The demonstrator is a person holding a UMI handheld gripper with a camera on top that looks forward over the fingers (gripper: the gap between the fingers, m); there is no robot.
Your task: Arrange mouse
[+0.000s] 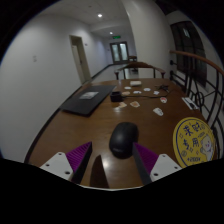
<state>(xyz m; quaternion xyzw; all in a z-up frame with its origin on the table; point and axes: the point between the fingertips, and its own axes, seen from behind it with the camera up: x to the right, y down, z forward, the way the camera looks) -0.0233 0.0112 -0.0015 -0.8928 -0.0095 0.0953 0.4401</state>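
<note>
A black computer mouse (pixel 123 139) lies on the brown wooden table (pixel 100 120), between my two fingers and just ahead of their tips. My gripper (pixel 112 160) is open, with the purple pads (pixel 73 159) standing wide on both sides of the mouse and a gap at each side. The mouse rests on the table by itself.
A dark laptop or mat (pixel 87 100) lies ahead to the left. Small white items (pixel 133 101) and cards are scattered across the far half of the table. A yellow round sign (pixel 195 140) stands at the right. Chairs and a corridor lie beyond.
</note>
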